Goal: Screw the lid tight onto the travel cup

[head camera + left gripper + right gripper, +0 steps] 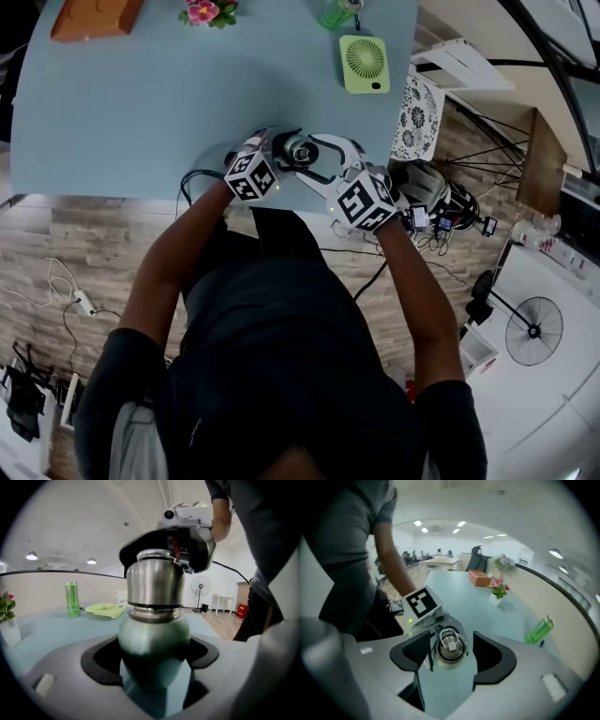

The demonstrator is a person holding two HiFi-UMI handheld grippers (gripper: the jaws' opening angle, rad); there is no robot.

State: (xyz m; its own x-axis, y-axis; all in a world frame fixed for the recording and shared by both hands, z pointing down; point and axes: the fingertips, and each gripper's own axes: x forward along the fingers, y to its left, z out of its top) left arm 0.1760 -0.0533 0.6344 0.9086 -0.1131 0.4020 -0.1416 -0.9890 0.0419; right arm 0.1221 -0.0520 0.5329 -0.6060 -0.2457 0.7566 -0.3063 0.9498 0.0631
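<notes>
In the head view we see only the lid (300, 152); the wall below it hides under the left tongs (281, 150) and right tongs (315, 159). In the left gripper view the travel cup (153, 639) loses its foot behind the tongs. The head view's top edge cuts the orange box (94, 17), flowers (208, 11) and green can (336, 13), whose print we cannot read.

site: open-plan office or lab | evidence: ceiling lights (459, 524), far desks (440, 560), standing fan (533, 330), floor cables (441, 223)
</notes>
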